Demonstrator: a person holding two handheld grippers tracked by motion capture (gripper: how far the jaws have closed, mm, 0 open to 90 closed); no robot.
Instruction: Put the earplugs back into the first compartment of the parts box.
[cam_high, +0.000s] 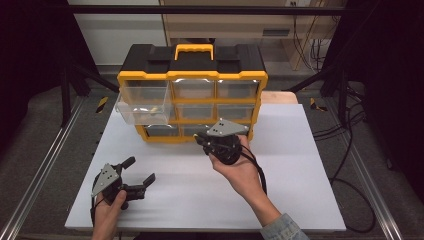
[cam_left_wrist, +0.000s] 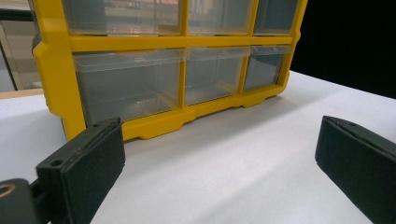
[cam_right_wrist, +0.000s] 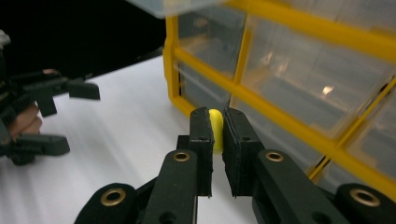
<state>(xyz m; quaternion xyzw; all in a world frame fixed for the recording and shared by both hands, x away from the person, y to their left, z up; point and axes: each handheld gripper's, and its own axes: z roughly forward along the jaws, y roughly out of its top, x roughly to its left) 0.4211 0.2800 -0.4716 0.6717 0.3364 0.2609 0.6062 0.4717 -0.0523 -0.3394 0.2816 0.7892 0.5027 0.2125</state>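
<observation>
Two grippers work at one white table: the left gripper rests low with jaws spread wide, holding nothing; the right gripper pinches one small yellow piece just before one yellow organizer, whose upper-left drawer stands pulled out.

Counter bare white right of and in front of organiser: open passage there. Organiser blocks rear centre of counter. Top-left drawer pulled out, overhanging front-left corner; obstructs approach from left at upper row. Right hand-held gripper just before bottom row, little clearance to yellow frame. Left hand-held gripper at near-left, jaws wide, well apart from organiser; bare counter between. Dark stand legs outside counter edges.
</observation>
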